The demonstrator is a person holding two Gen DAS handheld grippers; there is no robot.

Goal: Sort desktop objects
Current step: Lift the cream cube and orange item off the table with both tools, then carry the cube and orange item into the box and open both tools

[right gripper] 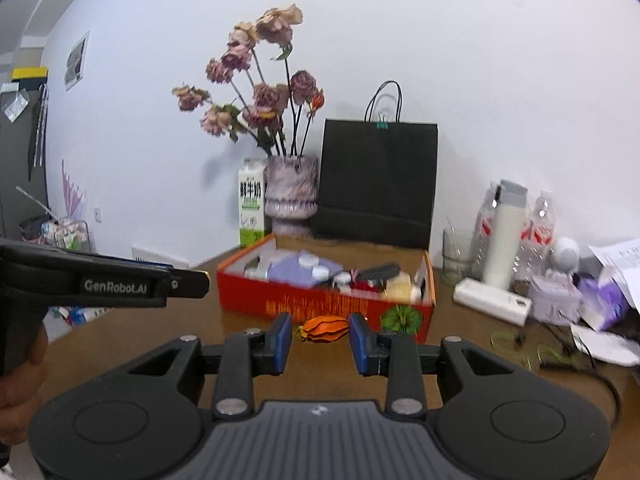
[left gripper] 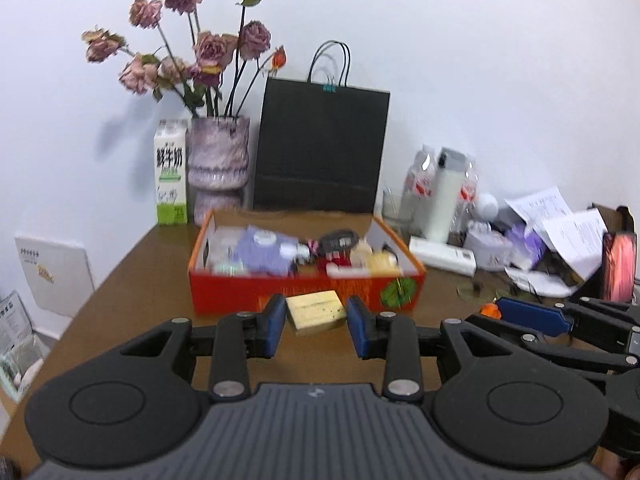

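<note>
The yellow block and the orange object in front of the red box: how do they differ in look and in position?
The yellow block is pale and box-shaped with flat faces; the orange object is crumpled and irregular. The yellow block lies between the open fingers of the left gripper; the orange object lies between those of the right gripper. Both rest on the brown table, close in front of the red box, and neither is gripped.

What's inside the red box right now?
The red box holds a purple pouch, small white round containers, a dark brush-like item and a pale yellow piece. Whatever lies beneath them is covered.
</note>
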